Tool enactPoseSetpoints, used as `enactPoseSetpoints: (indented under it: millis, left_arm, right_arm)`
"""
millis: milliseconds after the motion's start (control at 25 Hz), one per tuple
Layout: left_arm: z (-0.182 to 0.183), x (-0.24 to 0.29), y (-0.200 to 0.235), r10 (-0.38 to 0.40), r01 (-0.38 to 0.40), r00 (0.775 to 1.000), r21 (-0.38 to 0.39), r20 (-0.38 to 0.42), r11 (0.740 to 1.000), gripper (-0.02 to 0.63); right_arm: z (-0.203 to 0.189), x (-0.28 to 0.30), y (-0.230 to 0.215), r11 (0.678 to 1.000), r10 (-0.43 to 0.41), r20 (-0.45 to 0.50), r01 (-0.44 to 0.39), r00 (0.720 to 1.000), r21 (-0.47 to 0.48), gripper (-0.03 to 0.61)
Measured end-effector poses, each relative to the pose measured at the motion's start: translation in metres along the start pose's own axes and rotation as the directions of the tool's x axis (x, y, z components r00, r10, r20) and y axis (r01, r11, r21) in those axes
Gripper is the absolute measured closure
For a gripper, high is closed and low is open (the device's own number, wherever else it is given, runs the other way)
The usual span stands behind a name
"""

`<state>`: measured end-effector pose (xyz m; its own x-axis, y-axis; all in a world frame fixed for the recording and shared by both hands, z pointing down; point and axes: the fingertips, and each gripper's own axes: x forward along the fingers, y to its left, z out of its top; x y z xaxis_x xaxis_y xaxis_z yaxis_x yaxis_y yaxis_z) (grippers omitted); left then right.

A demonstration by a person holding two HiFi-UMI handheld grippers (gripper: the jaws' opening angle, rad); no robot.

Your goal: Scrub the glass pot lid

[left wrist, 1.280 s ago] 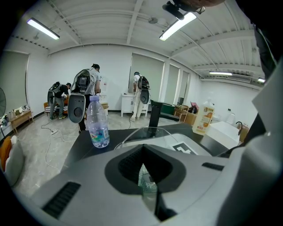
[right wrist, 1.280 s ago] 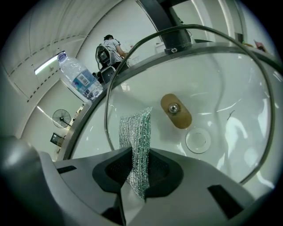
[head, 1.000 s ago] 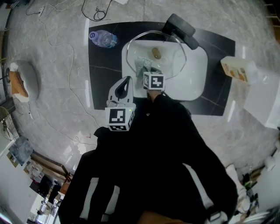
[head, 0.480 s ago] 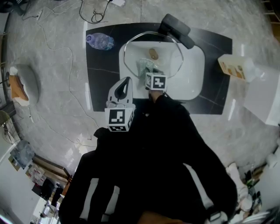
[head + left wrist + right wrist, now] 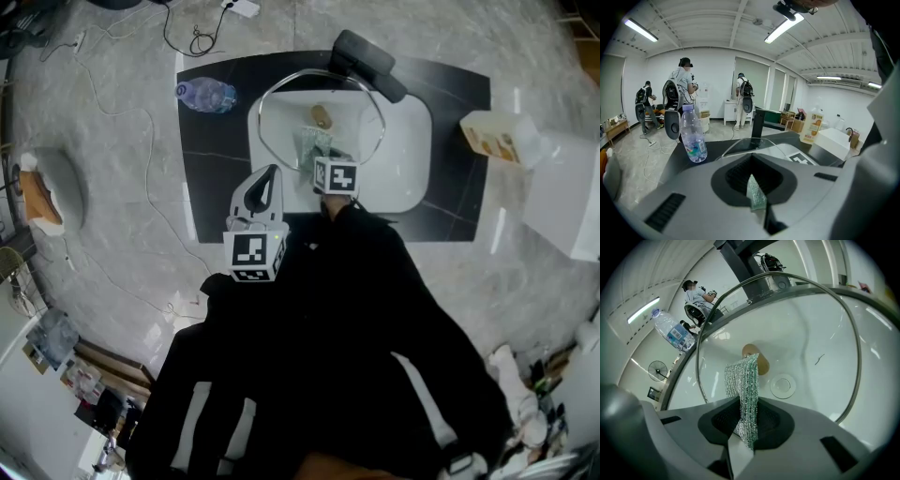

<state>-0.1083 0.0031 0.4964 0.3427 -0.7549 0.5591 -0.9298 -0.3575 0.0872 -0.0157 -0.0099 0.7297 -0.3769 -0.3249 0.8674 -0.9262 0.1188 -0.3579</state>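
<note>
While my right gripper (image 5: 745,427) pinches a green-silver mesh scouring cloth (image 5: 743,380) over the round glass pot lid (image 5: 825,324) in the white sink (image 5: 412,159), my left gripper (image 5: 757,206) sits clamped on a green mesh sliver (image 5: 755,193).

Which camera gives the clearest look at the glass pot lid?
The right gripper view: the round steel-rimmed glass pot lid fills the frame, knob included. The head view shows the lid small, partly behind the right hand-held gripper. The left gripper view catches only its near rim.
</note>
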Motion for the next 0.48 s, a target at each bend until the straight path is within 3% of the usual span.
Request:
enactPoseSetpoints:
  millis: [480]
  left_arm:
    - [0.008, 0.011, -0.014, -0.03, 0.03, 1.0, 0.021, 0.003, 0.999, 0.611]
  right_arm:
    - [-0.001, -0.012, -0.025, 0.999, -0.03, 0.006, 0.03, 1.0, 0.027, 0.508]
